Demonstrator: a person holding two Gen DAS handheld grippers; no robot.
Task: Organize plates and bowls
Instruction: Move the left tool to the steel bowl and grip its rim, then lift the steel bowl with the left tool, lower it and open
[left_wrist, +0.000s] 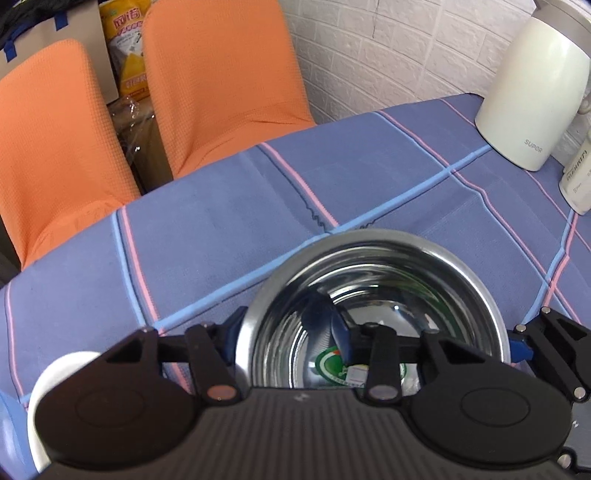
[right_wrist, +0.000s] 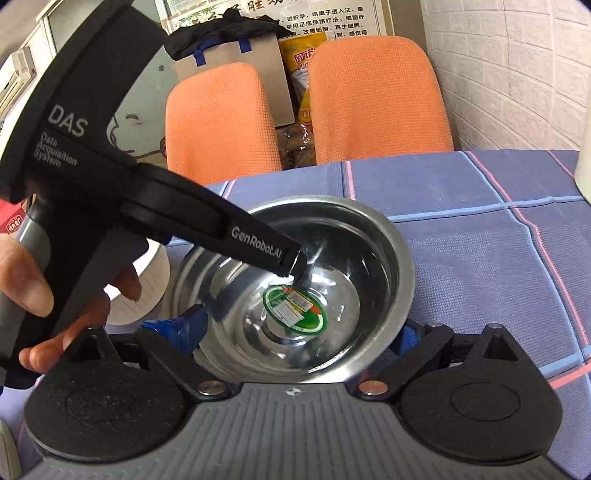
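Note:
A shiny steel bowl (left_wrist: 384, 273) with a green sticker inside sits over the blue checked tablecloth; it also shows in the right wrist view (right_wrist: 373, 266). My left gripper (left_wrist: 288, 332) is shut on the bowl's near-left rim, one blue pad inside and one outside. In the right wrist view the left gripper (right_wrist: 295, 262) reaches in from the left onto the rim. My right gripper (right_wrist: 295, 332) is open, its blue pads on either side of the bowl's near wall. A white bowl (left_wrist: 59, 373) sits at the lower left, also in the right wrist view (right_wrist: 147, 288).
Two orange chairs (left_wrist: 218, 81) stand beyond the table's far edge, with bags behind them. A white Supor jug (left_wrist: 532, 96) and a white bottle (left_wrist: 580, 177) stand at the right by the white brick wall.

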